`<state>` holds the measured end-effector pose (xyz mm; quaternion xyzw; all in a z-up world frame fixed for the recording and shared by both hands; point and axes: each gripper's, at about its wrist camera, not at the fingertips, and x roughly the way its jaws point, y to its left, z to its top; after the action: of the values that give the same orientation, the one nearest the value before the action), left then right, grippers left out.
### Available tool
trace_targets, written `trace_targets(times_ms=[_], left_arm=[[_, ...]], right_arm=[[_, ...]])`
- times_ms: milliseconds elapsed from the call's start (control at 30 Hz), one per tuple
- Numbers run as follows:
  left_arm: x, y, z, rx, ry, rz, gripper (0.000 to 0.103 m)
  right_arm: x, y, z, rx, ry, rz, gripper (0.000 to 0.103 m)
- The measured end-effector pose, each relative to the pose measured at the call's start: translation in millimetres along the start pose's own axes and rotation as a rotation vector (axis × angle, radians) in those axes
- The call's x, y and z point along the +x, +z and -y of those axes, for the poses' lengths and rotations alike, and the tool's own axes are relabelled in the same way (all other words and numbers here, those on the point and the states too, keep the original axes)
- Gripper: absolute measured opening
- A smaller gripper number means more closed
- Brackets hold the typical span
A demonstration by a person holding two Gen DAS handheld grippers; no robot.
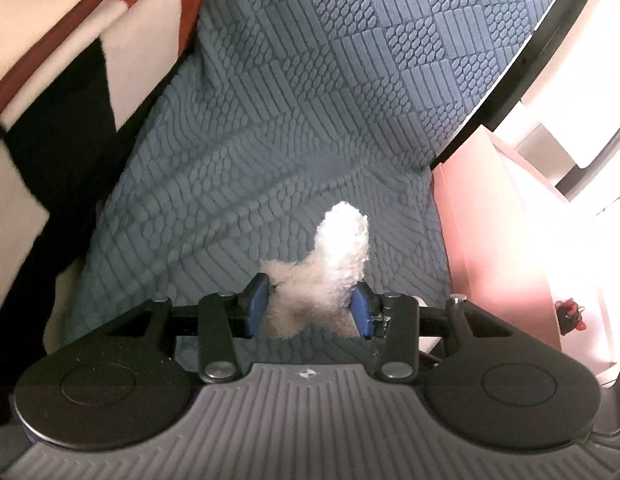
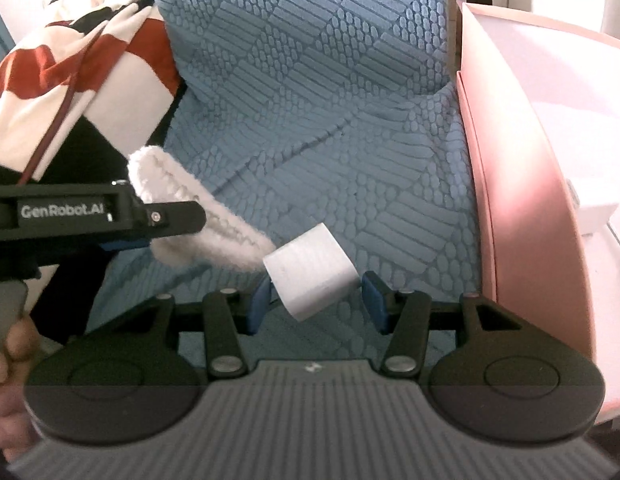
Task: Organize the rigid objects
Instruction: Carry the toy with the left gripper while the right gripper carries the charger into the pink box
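- The white fluffy piece [image 1: 333, 268] is pinched between the blue fingers [image 1: 257, 305] of the left gripper [image 1: 310, 307]; it sticks up and forward out of them, above the blue quilted cover [image 1: 310, 100].
- In the right wrist view the same fluffy piece [image 2: 198, 216] shows as a long white strip running from the left gripper [image 2: 158, 236] toward the white block.
- The white block [image 2: 311, 274] sits tilted between the fingers [image 2: 373, 302] of the right gripper [image 2: 315, 306]. It touches the left finger; a gap shows between it and the right one, so I cannot tell whether the grip is firm.
- The block's upper left corner meets the tip of the fluffy piece.
- The blue quilted cover lies under and behind the block, rising as a backrest further off.
- A pink box [image 2: 521, 184] stands just right of the block, against the cover's edge.
- A red, white and black cloth [image 2: 66, 80] lies left of the block, beyond the left gripper.
- A hand [image 2: 10, 360] holds the left gripper's handle at the lower left.
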<state>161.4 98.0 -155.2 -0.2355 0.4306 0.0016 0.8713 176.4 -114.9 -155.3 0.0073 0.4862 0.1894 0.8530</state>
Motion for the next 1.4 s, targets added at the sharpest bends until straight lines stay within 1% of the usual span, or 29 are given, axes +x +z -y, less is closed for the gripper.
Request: trace_targets(times_ms=[100,167,267,400,467,700,800,867,1067,1200,1400], left_arm=[[-4,-5,-1,-0.012,-0.010,-0.016,0.049],[-7,-7,-1,-0.020,-0.005,-0.029,0.049],[-15,-8,2,-0.010,0.009,-0.023,0.049],[-28,-7,8,-0.003,-0.003,-0.025,0.049],[-38,-6,14,0.009,-0.008,-0.013,0.049],[-72,-4,38,0.047,-0.021,0.001,0.049],[-88,-11,46,0.071,-0.035,0.001,0.049],[-97,-18,51,0.080,-0.048,-0.015,0.049],[-119,-27,64,0.082,-0.073,-0.029,0.049],[-134,-24,74,0.105,-0.071,-0.011,0.049],[-149,-14,88,0.106,-0.075,0.008,0.049]], right_arm=[[-5,-4,-2,0.006,0.000,0.002,0.053],[-10,-4,0,0.020,-0.007,0.004,0.053],[-20,-2,1,0.029,-0.001,0.015,0.053],[-37,0,3,0.046,-0.003,0.027,0.053],[-45,1,3,0.047,-0.004,0.031,0.053],[-87,10,-2,0.060,0.005,0.066,0.053],[-112,11,-4,0.048,0.005,0.079,0.053],[-128,12,-3,0.054,0.006,0.084,0.053],[-169,16,-4,0.047,-0.003,0.120,0.053],[-188,22,-3,0.047,-0.008,0.143,0.053],[-205,28,1,0.041,-0.013,0.160,0.053]])
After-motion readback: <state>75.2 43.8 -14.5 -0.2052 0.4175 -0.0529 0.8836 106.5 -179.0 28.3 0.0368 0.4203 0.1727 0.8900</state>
